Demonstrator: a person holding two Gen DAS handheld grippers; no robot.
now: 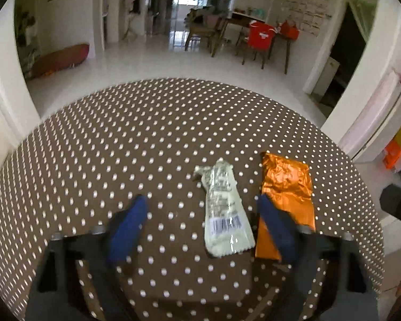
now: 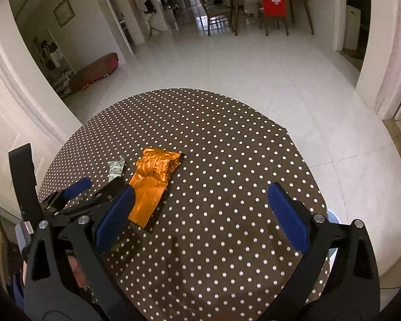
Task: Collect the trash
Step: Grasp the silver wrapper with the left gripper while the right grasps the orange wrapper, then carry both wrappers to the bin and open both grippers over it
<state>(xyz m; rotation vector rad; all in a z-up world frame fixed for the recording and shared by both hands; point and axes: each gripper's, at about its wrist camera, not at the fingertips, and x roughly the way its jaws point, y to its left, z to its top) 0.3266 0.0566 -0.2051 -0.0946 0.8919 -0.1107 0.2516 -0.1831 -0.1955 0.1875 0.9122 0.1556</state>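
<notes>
A round table with a brown, white-dotted cloth stands on a pale tiled floor, holding two pieces of trash side by side: one white wrapper and one orange foil wrapper. The left gripper hangs spread around the white wrapper without touching it; the right gripper gapes empty. Both wrappers lie flat, so closing fingers may slide over them or catch the cloth.

I see a round table under a brown cloth dotted white. On it lie a crumpled white wrapper and, just beside it, an orange foil wrapper, both flat.
</notes>
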